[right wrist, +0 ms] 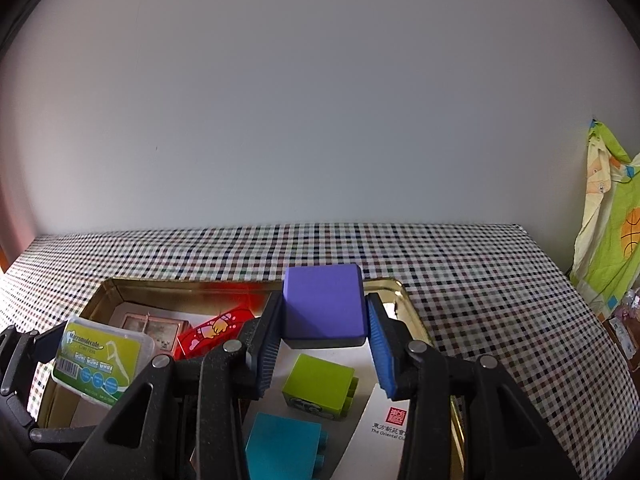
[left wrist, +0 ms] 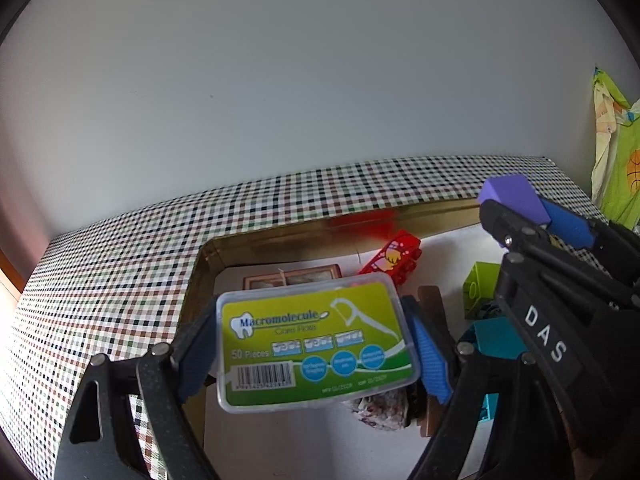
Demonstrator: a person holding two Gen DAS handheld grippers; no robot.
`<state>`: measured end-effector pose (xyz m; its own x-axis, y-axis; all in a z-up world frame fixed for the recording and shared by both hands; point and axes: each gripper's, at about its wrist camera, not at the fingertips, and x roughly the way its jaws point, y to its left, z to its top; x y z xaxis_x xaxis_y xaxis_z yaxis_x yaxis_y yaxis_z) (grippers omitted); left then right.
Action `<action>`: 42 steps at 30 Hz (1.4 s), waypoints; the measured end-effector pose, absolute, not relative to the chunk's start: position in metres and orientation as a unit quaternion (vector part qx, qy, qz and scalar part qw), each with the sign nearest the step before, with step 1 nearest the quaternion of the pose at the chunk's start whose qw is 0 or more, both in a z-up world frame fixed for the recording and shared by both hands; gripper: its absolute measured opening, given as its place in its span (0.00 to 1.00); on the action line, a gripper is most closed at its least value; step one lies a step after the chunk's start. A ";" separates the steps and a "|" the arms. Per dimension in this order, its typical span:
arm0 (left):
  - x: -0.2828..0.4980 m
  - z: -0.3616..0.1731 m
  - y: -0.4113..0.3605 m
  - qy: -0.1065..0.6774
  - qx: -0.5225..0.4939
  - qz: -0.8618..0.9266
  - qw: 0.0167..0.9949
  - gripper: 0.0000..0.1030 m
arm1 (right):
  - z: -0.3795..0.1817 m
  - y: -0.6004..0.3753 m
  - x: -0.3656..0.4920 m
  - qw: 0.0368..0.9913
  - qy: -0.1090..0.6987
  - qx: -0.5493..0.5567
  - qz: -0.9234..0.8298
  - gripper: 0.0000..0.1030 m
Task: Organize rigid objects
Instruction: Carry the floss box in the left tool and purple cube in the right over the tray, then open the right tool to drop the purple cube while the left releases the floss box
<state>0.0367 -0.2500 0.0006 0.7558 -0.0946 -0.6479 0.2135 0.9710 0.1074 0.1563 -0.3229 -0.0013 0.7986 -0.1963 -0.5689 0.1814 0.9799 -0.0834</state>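
Over the left part of the gold tin (right wrist: 100, 292), the left gripper (left wrist: 312, 346) holds a clear plastic floss box (left wrist: 316, 340) with a green label, its blue pads pressed against the two short ends. The box hangs above the tin's floor, label facing the camera, tilted slightly. Below and behind it in the left wrist view lie a small brown-framed card (left wrist: 292, 276) flat on the white paper lining, and a red toy brick (left wrist: 394, 260) leaning against the tin's far wall. A patterned round thing and a brown piece show just under the box, too hidden to tell what they are.

Further right, a green brick (right wrist: 318, 386) and a teal brick (right wrist: 284, 446) sit on the tin's floor near each other, the teal one nearer the camera. A white card with a red stamp and printed text (right wrist: 390, 426) lies beside them.

Above these, the right gripper (right wrist: 324, 334) is clamped on a purple block (right wrist: 324, 306), its two blue-padded fingers against the block's left and right sides, holding it clear of the tin. The tin rests on a checked tablecloth (right wrist: 500, 300) against a plain wall. At far right a green and yellow cloth (right wrist: 612, 216) hangs.
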 end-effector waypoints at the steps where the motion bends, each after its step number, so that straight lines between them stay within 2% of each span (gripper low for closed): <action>1: 0.040 0.000 -0.249 0.342 0.089 -0.084 0.932 0.83 | -0.002 -0.322 0.157 0.947 0.304 -0.014 -0.100 0.42; 24: 0.050 -0.004 -0.266 0.366 0.095 -0.107 0.920 0.84 | -0.014 -0.321 0.183 0.919 0.388 -0.020 -0.064 0.43; 25: 0.051 -0.004 -0.265 0.368 0.089 -0.111 0.919 0.87 | -0.015 -0.322 0.182 0.919 0.389 -0.016 -0.059 0.45; 26: 0.051 -0.003 -0.264 0.369 0.081 -0.116 0.919 0.93 | -0.014 -0.323 0.181 0.920 0.389 -0.010 -0.053 0.54; 27: 0.050 -0.003 -0.262 0.369 0.075 -0.122 0.918 0.96 | -0.014 -0.325 0.179 0.921 0.387 -0.003 -0.048 0.58; 28: 0.048 -0.002 -0.261 0.367 0.070 -0.129 0.918 0.99 | -0.012 -0.326 0.177 0.923 0.382 0.002 -0.048 0.68; 29: 0.046 -0.001 -0.260 0.364 0.069 -0.135 0.919 1.00 | -0.010 -0.327 0.175 0.926 0.374 0.007 -0.047 0.74; 42: 0.022 0.010 -0.256 0.327 0.045 -0.164 0.930 1.00 | 0.004 -0.349 0.122 0.962 0.245 0.100 -0.073 0.76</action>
<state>0.0216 -0.2559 0.0103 0.7327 -0.2747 -0.6226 0.3335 0.9424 -0.0233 0.1218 -0.3486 0.0037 0.8695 -0.0906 -0.4855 0.1888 0.9694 0.1573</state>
